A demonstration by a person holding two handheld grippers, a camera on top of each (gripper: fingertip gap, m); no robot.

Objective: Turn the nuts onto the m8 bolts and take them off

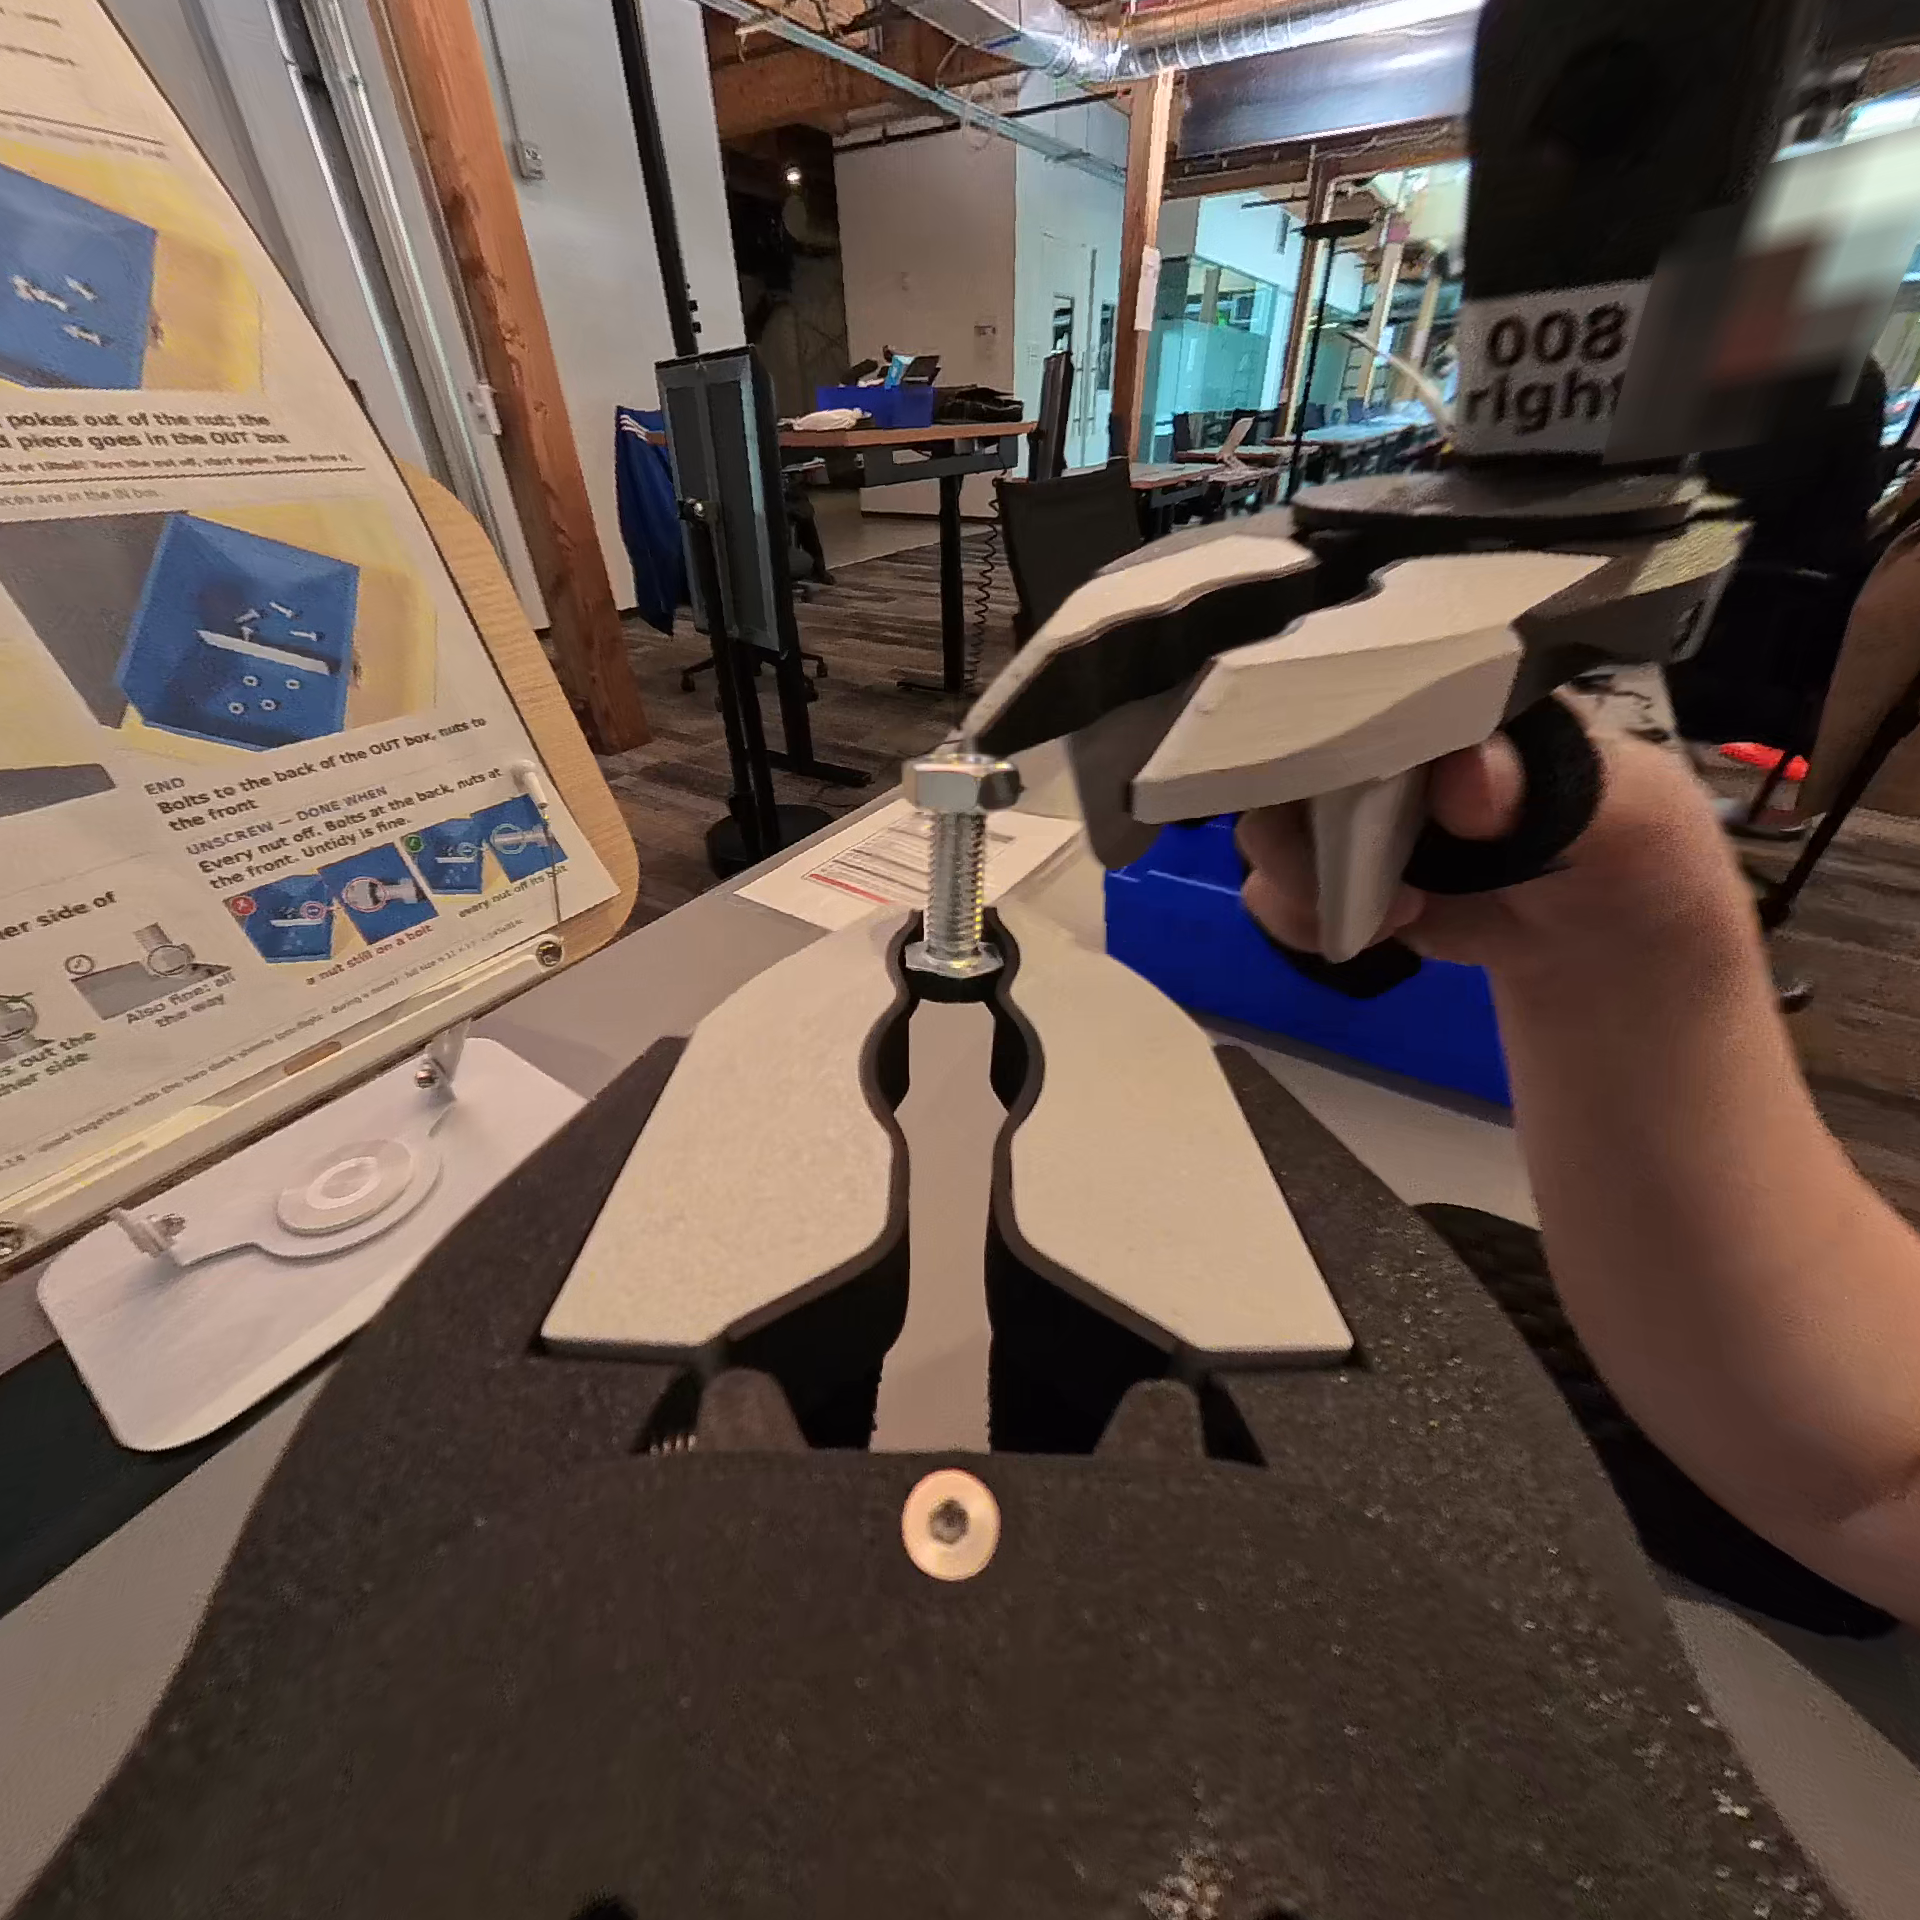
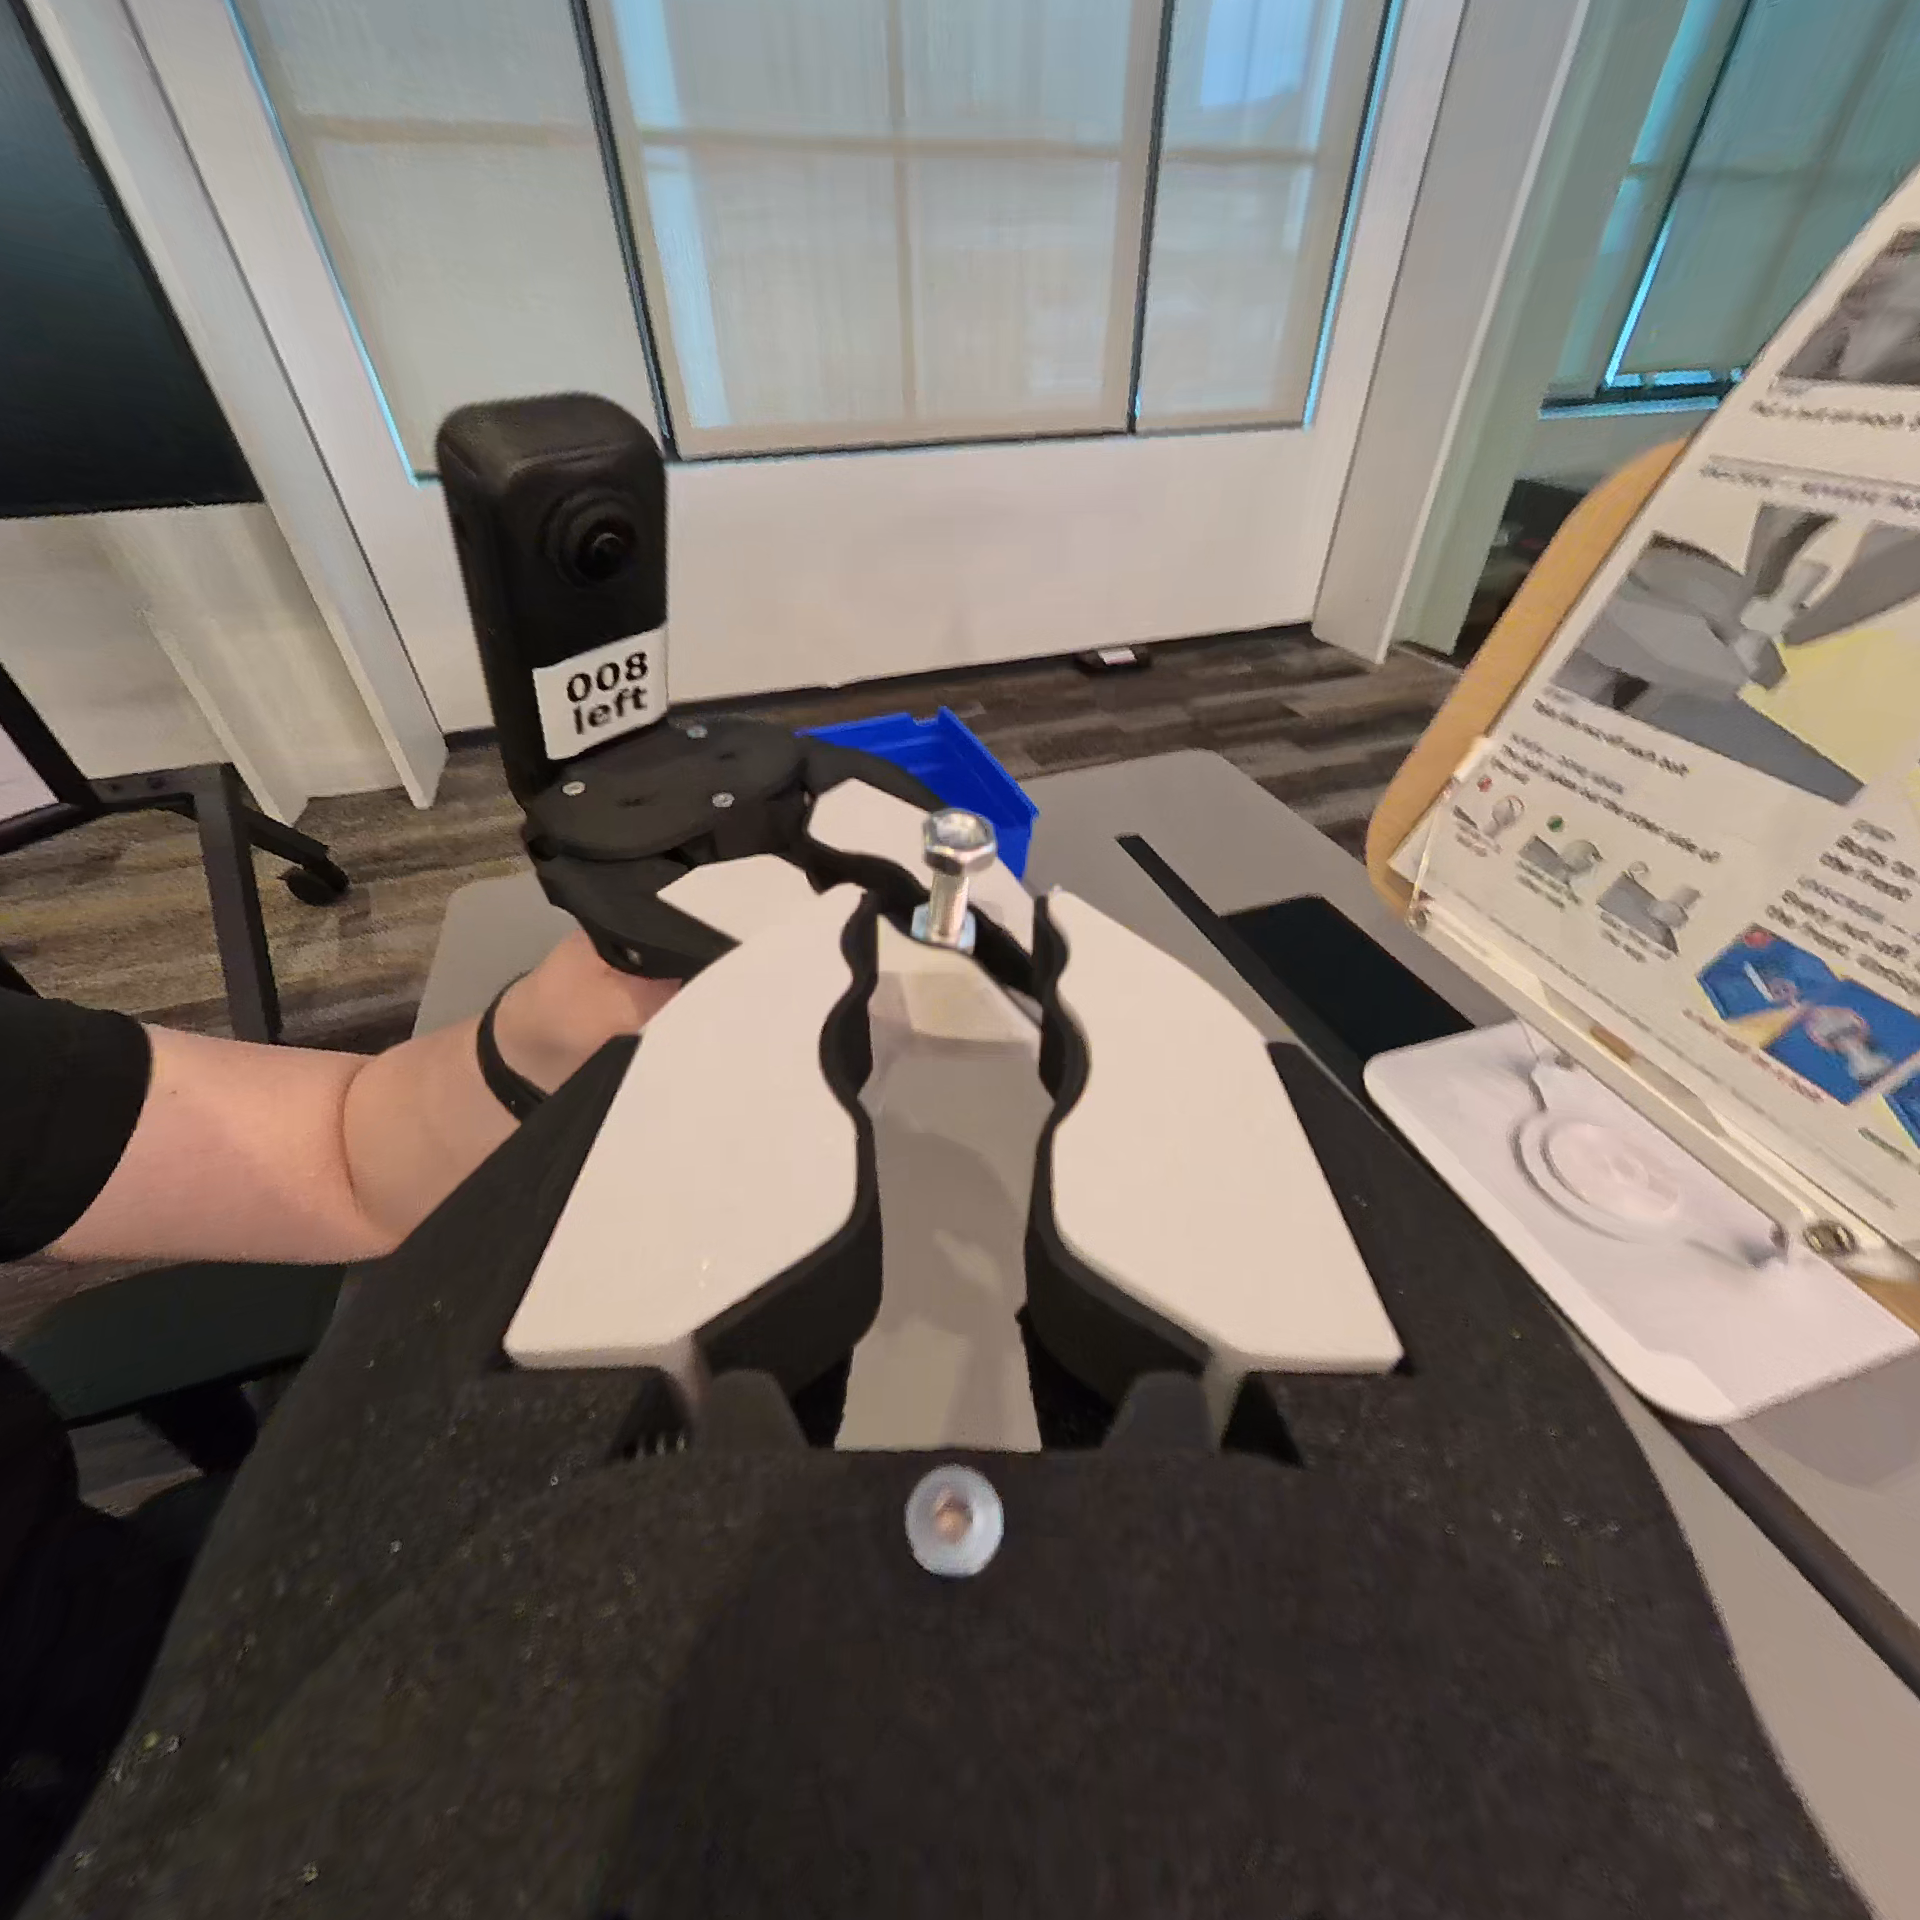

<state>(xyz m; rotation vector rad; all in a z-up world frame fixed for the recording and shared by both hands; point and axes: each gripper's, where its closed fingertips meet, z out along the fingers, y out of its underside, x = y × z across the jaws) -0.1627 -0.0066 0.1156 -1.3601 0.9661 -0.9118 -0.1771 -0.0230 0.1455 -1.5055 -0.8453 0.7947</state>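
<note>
A silver M8 bolt (image 1: 954,868) stands upright, gripped at its lower hex end by my left gripper (image 1: 953,951), which is shut on it. A hex nut (image 1: 961,781) sits at the top end of the thread. My right gripper (image 1: 1055,774) comes in from the right, open, with one fingertip (image 1: 971,740) at the nut's top edge. In the right wrist view the bolt (image 2: 943,883) and nut (image 2: 958,833) stand just beyond and between my right gripper's (image 2: 951,909) open tips. The left gripper (image 2: 935,940) holds the bolt from the far left.
A blue bin (image 1: 1299,966) stands on the grey table (image 1: 665,966) behind the right hand and shows in the right wrist view (image 2: 925,758). An instruction board (image 1: 260,623) on a white stand base (image 1: 208,1299) is at the left. A paper sheet (image 1: 831,873) lies beyond the bolt.
</note>
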